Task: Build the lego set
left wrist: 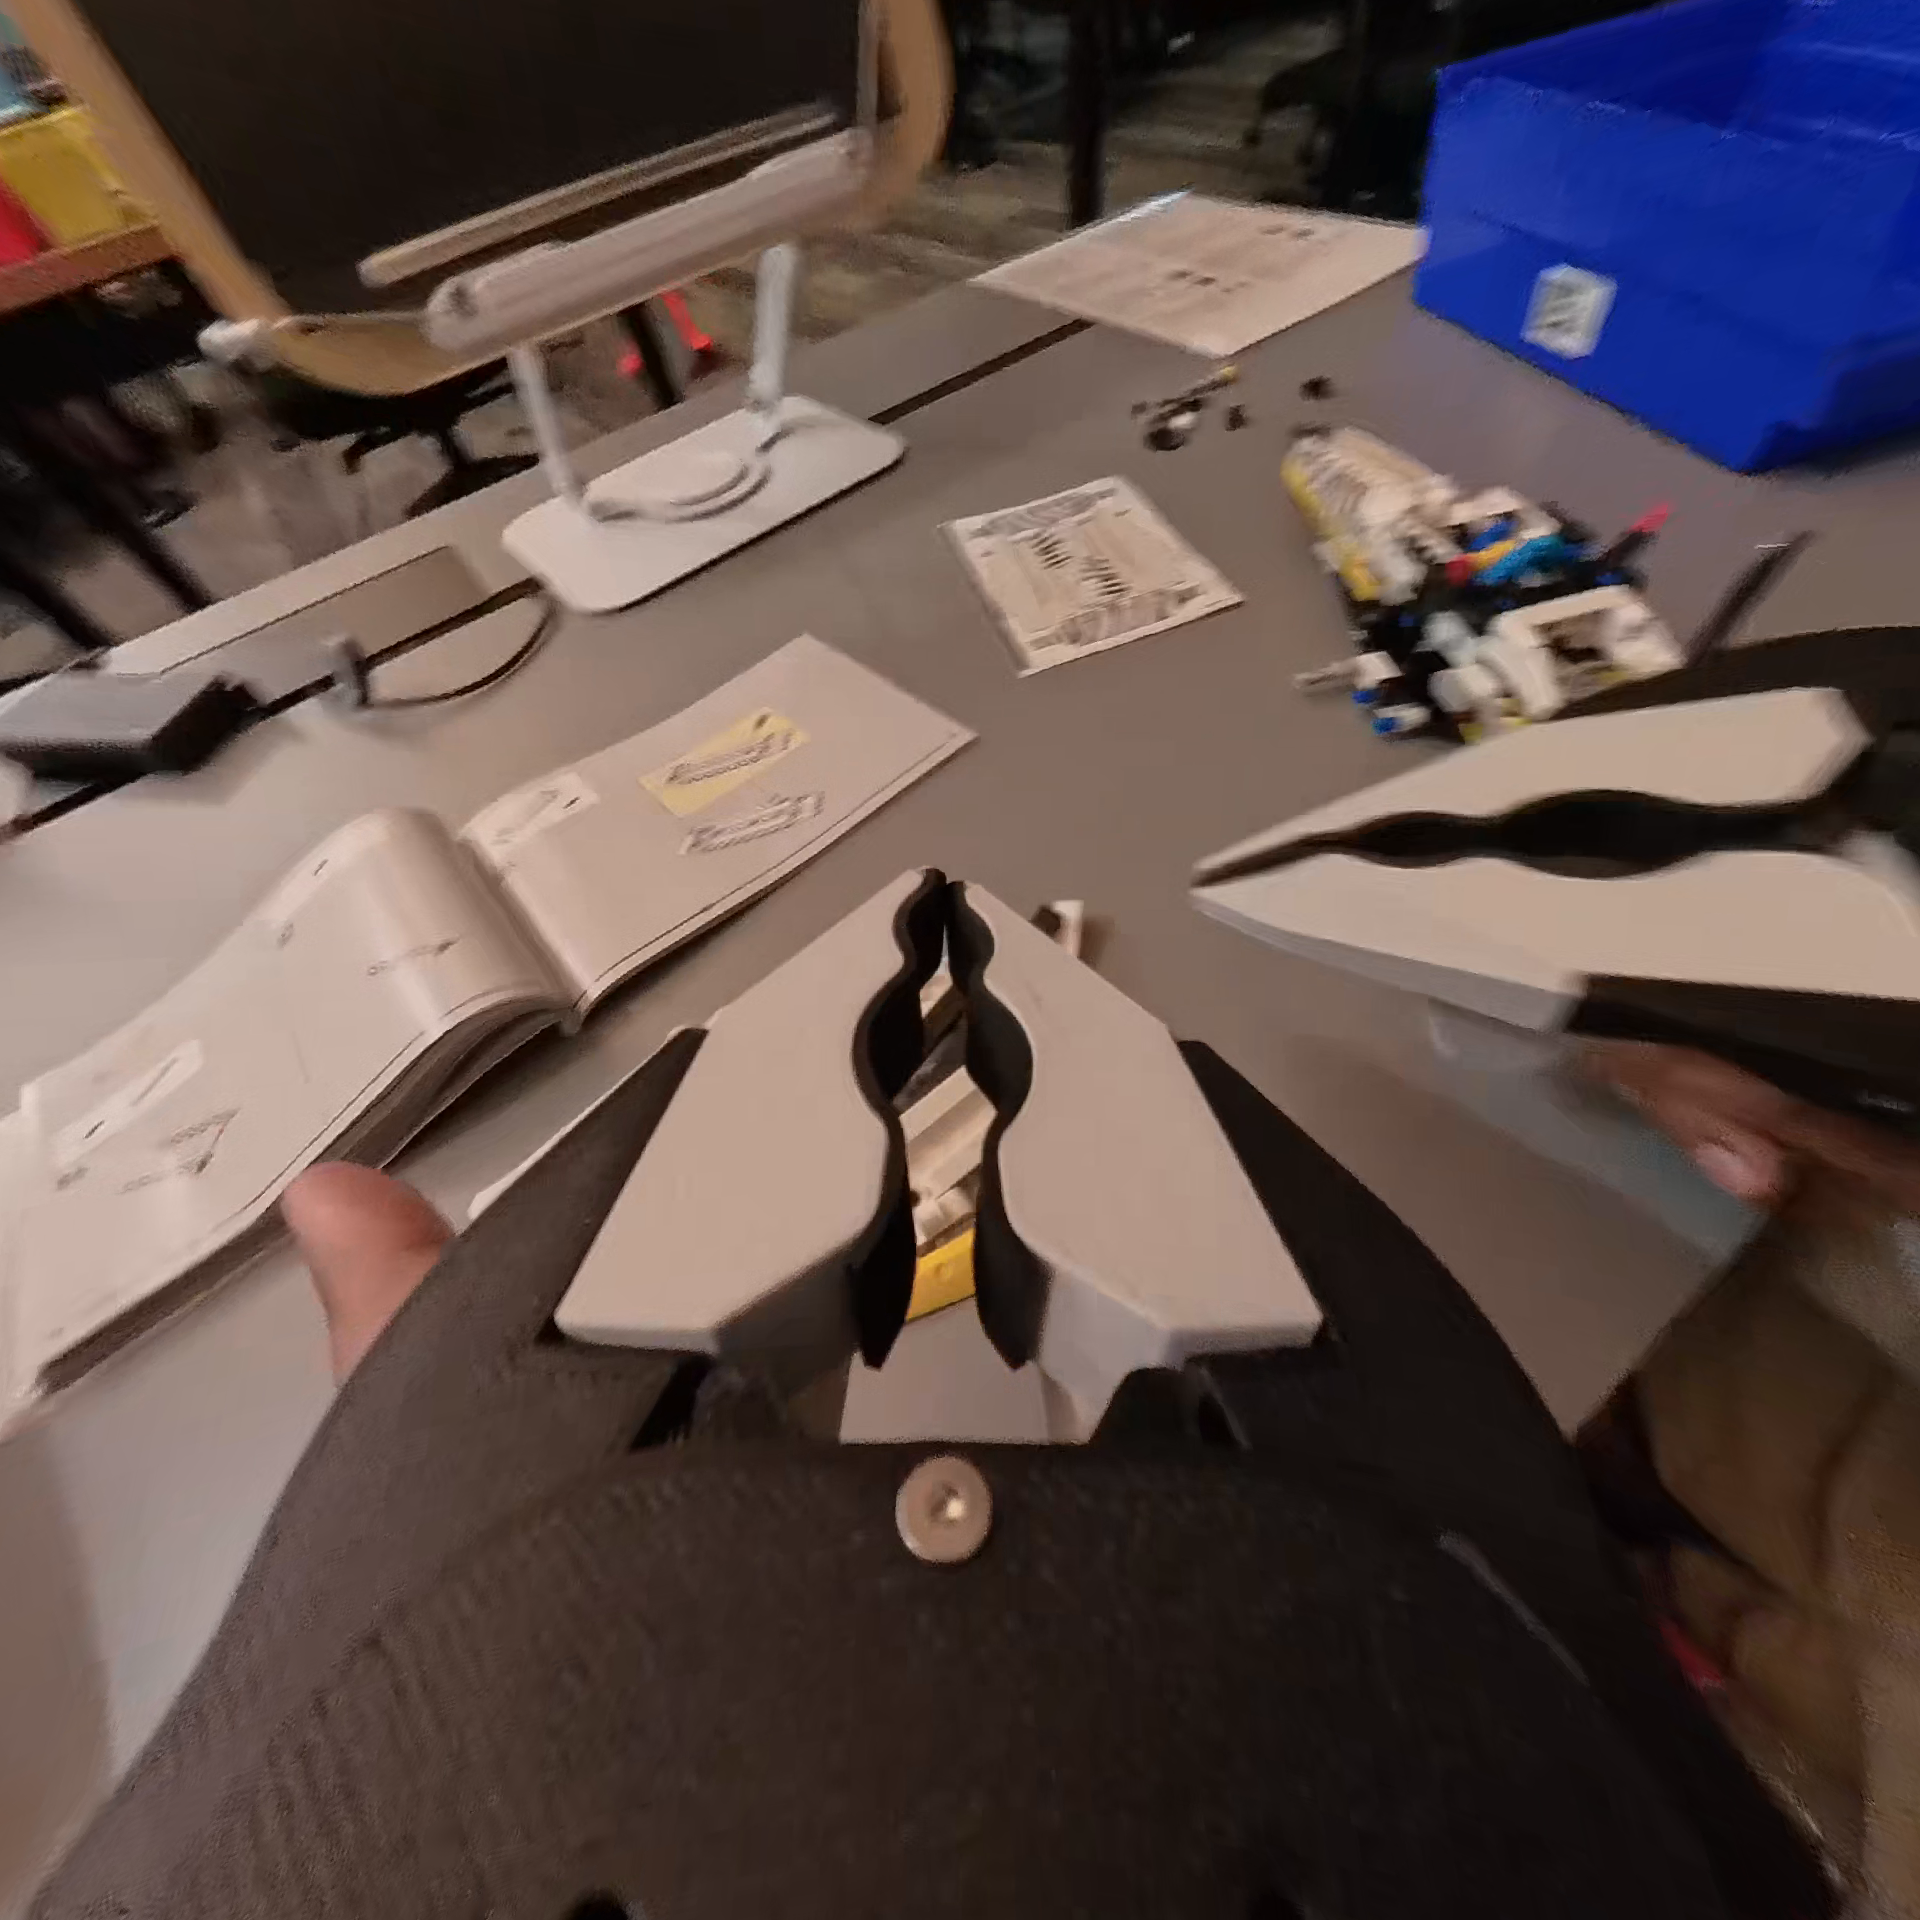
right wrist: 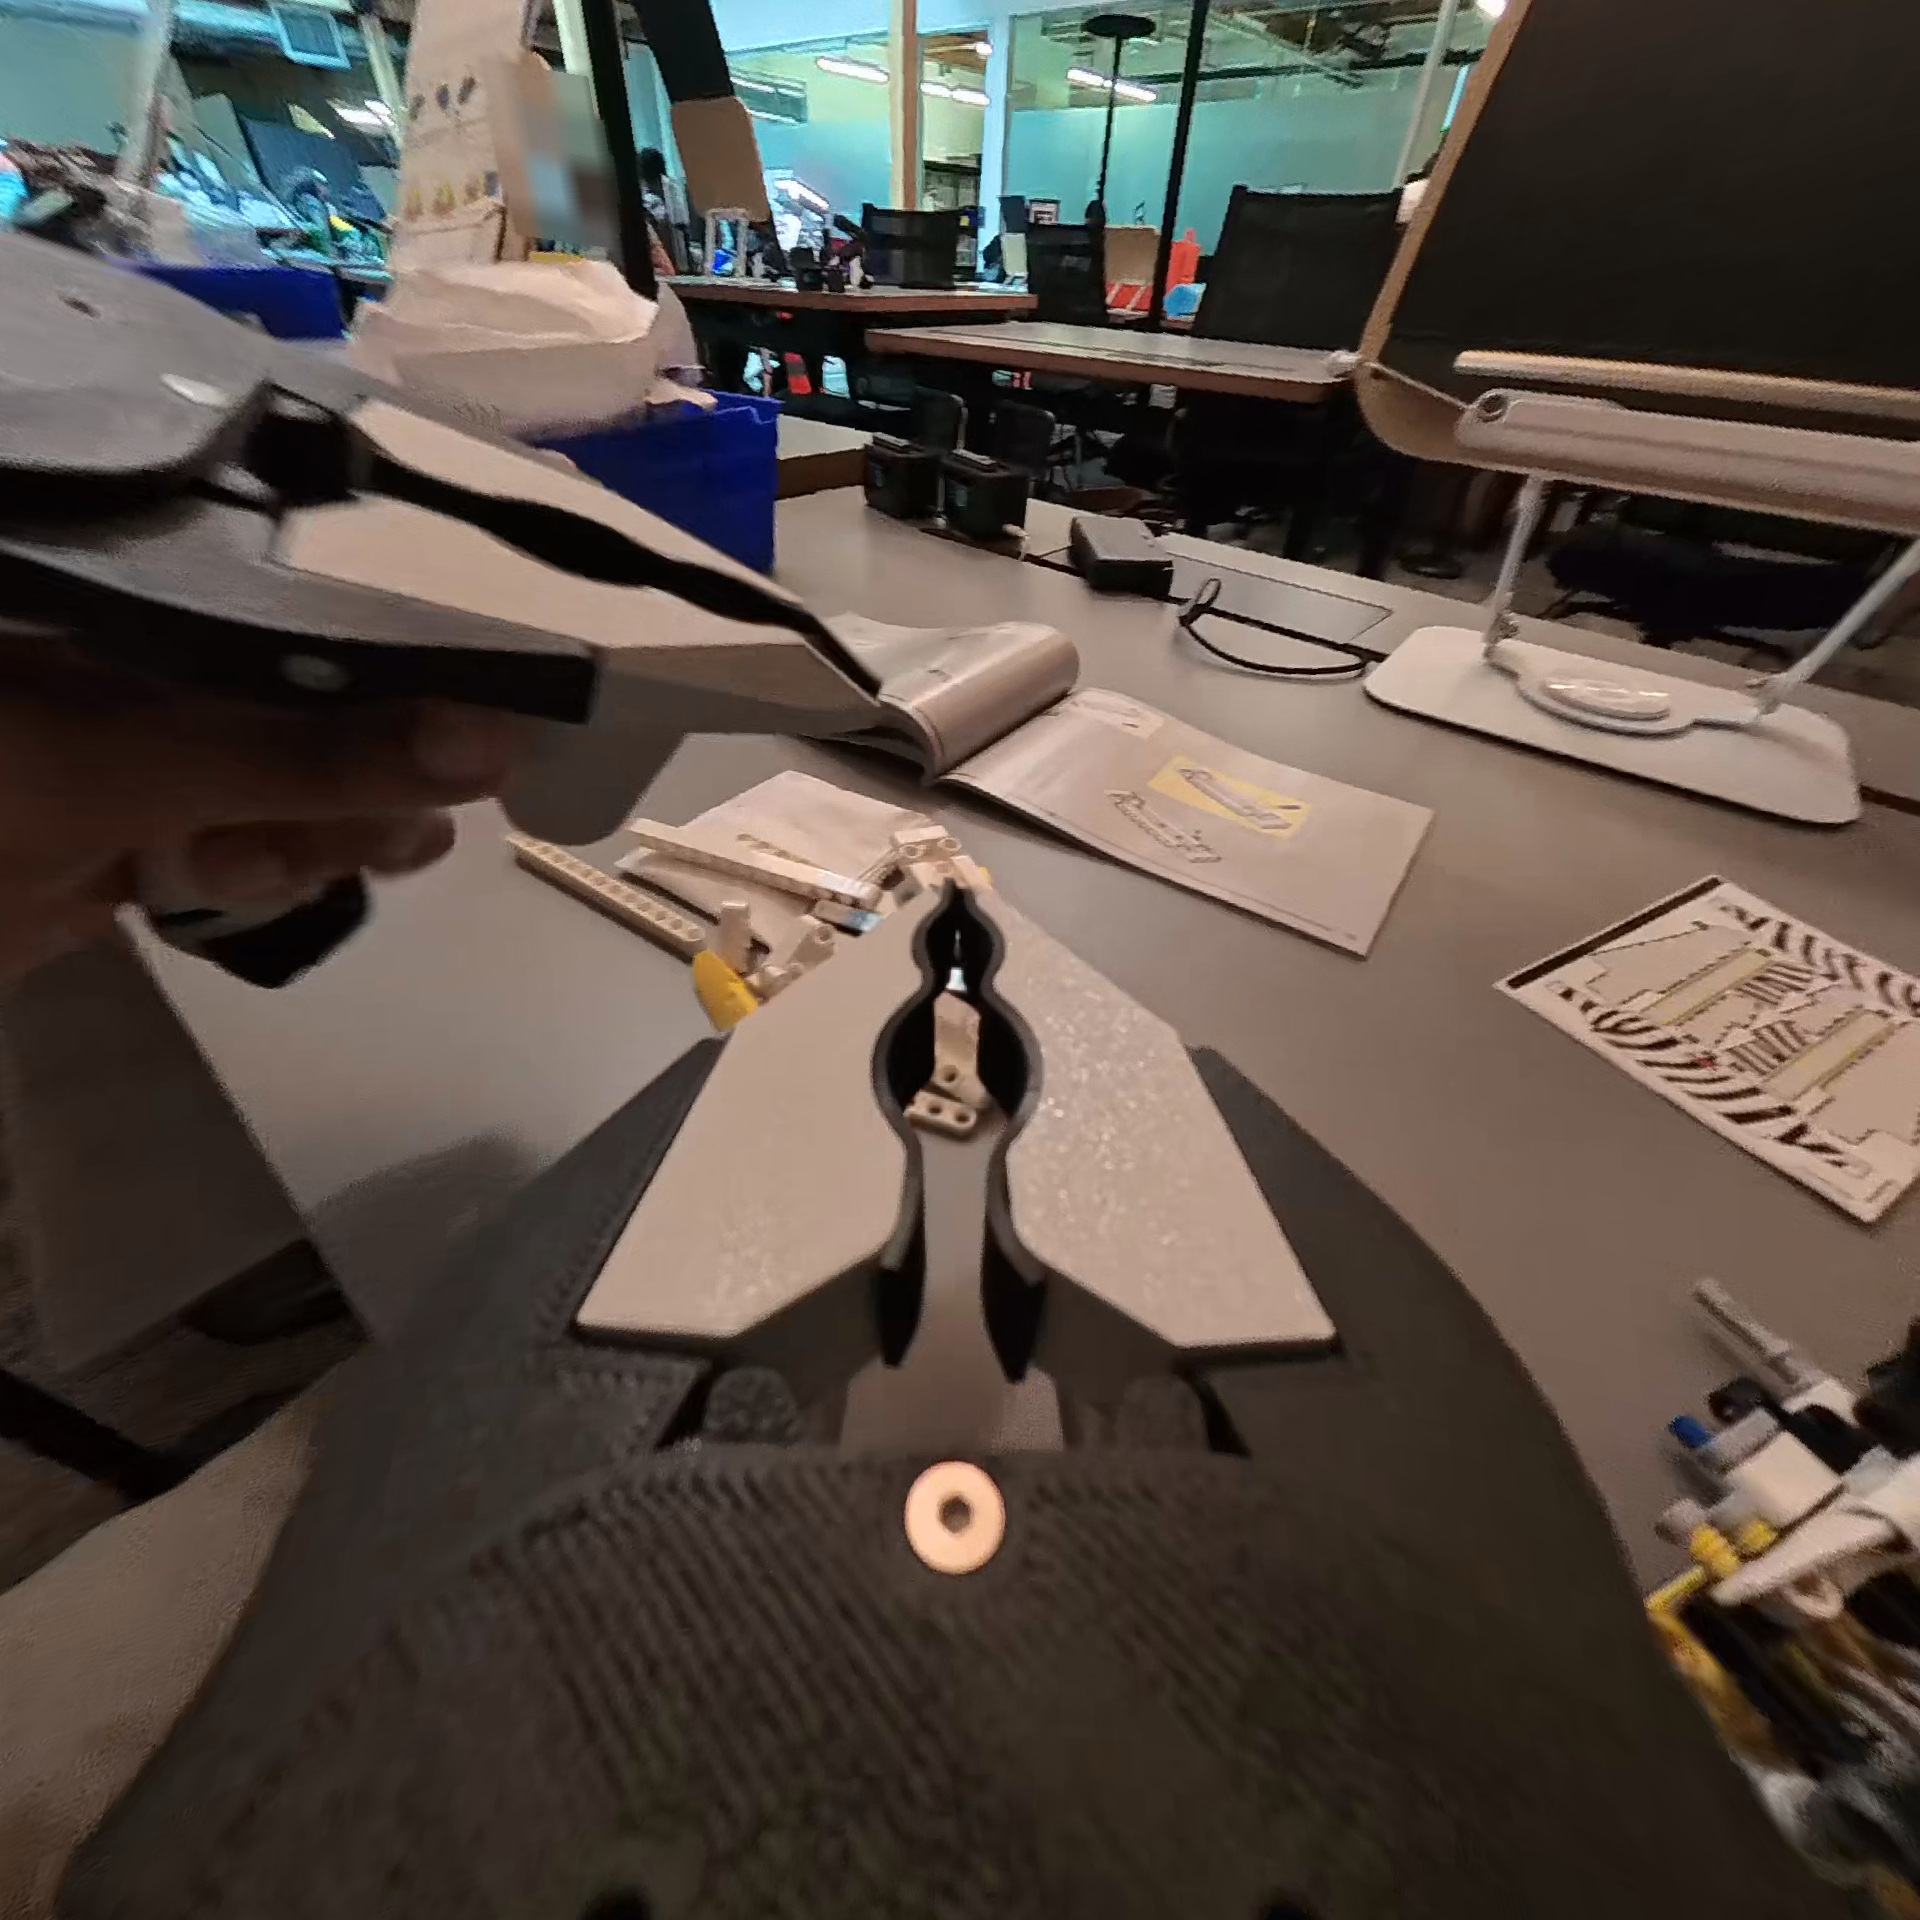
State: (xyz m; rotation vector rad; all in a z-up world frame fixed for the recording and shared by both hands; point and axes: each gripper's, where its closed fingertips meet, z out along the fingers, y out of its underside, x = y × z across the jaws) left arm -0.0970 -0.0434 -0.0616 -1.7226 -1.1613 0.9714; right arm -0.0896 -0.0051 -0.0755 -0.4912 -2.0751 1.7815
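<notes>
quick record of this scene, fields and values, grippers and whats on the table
left gripper: shut, empty, above loose parts
right gripper: shut, empty
loose parts: white pieces, near the booklet
booklet: open, flat
sticker sheet: flat, beyond the booklet
model: part built, right side
bin: blue, far right

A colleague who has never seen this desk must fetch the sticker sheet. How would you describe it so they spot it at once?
Start at the white stand on the grey table. Just right of its base, between the open instruction booklet and the half-built model, lies the sticker sheet. Unlike the thick booklet, it is one flat loose sheet covered in black-and-white striped shapes.
</notes>
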